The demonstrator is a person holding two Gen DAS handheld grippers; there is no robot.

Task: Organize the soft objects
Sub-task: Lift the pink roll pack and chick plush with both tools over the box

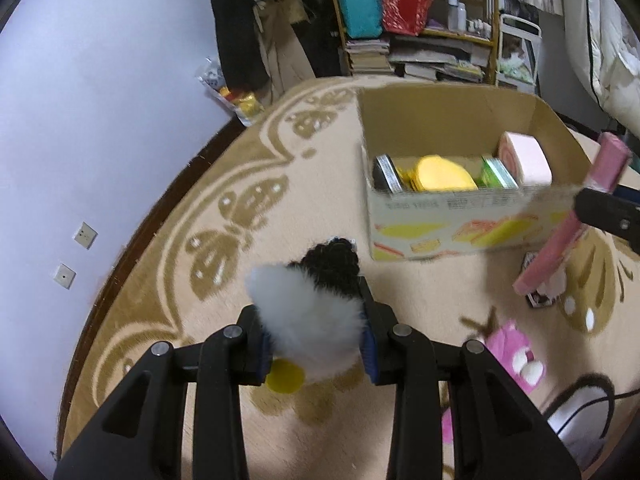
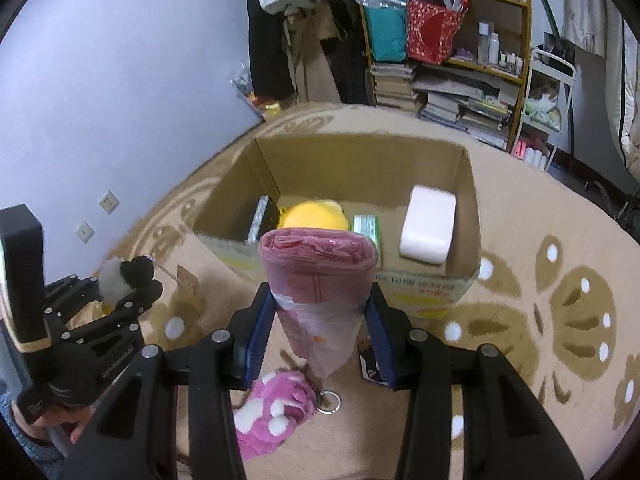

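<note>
So the right claw (image 2: pixel 320 320) is clamped on a pink roll of bags (image 2: pixel 318 276), and the roll's long axis runs pretty much straight ahead along the fingers, its rolled end pointing at the cardboard box (image 2: pixel 360 160). It's held in the air just in front of the box's near wall, above the rug (image 2: pixel 520 220). From the left camera the same roll (image 1: pixel 568 220) looks steeply tilted, top end up by the box's right near corner.

The left claw (image 1: pixel 314 340) is squeezed shut on a fluffy white and black plush toy (image 1: pixel 316 304), black part pointing forward toward the box, with a yellow bit underneath.

Inside the box: a yellow plush (image 2: pixel 314 218), a green packet (image 2: pixel 368 228), a pale pink block (image 2: pixel 428 226) and a dark tin (image 2: pixel 262 218), lined up along the near wall. A pink plush toy (image 2: pixel 272 412) lies on the rug under the right claw.
</note>
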